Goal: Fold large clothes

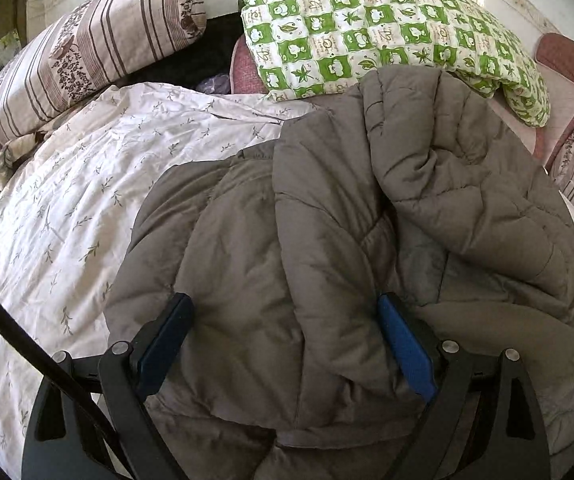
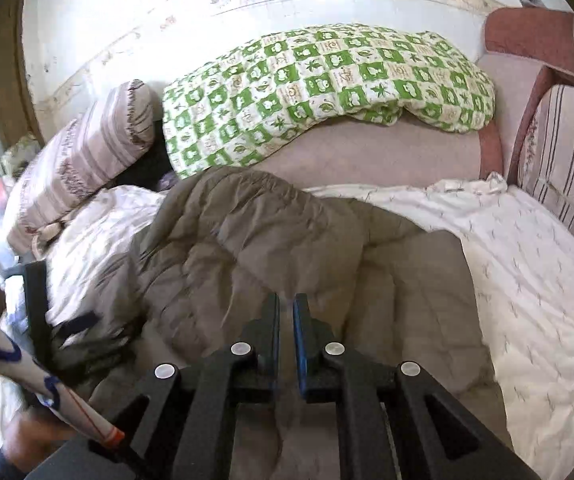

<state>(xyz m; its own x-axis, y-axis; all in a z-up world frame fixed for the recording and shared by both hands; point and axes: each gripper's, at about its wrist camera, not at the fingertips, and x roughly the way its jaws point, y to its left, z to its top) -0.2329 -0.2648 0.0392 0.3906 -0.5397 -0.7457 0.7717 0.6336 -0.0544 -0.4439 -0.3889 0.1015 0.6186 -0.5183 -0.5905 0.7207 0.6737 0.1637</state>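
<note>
The grey-brown quilted puffer jacket [image 1: 327,240] on the bed looks soft, bulky and slippery, best pinched at a hem; the left tool [image 1: 283,308] gapes wide over it, the right tool [image 2: 286,312] nearly closed on nothing.

A grey-brown quilted padded jacket [image 1: 327,240] lies crumpled on a bed's white leaf-print sheet [image 1: 67,208]. One part is folded over the body in thick ridges, its far edge near a green checked quilt [image 1: 367,28].
</note>
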